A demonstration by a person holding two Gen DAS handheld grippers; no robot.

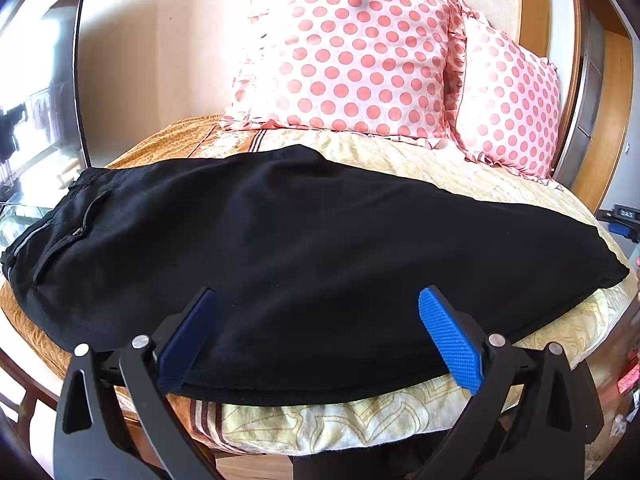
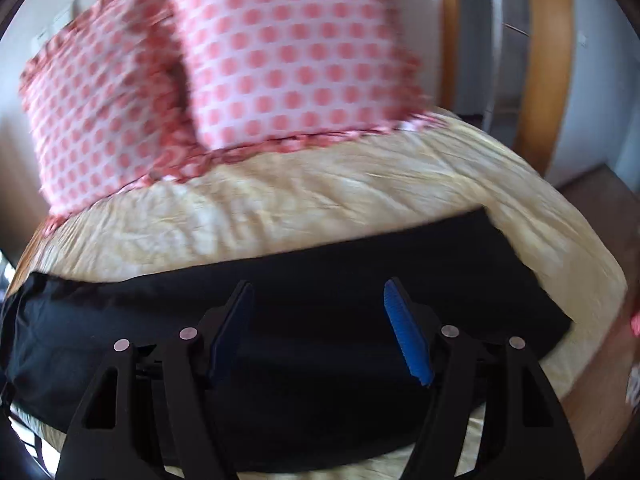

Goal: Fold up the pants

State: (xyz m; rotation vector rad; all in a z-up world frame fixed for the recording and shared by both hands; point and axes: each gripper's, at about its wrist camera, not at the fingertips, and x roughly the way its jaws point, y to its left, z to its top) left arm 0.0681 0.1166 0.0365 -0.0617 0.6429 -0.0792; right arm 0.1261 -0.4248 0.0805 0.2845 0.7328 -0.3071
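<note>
Because the black pants (image 1: 304,248) are lying flat across the near edge of the bed (image 1: 440,168), one leg apparently already laid over the other, both tools are hanging just above the cloth. The left gripper (image 1: 320,336) is standing wide open, holding nothing, over the near hem side, likely lining up a pinch. The right gripper (image 2: 320,332) is gaping too, empty, toward the leg end; its view is blurred. Two dotted pillows (image 1: 352,56) are leaning well behind, clear of the folding space.

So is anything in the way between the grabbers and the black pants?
No, nothing visible. The left gripper and right gripper are both open right over the pants. The pillows sit farther back.
</note>
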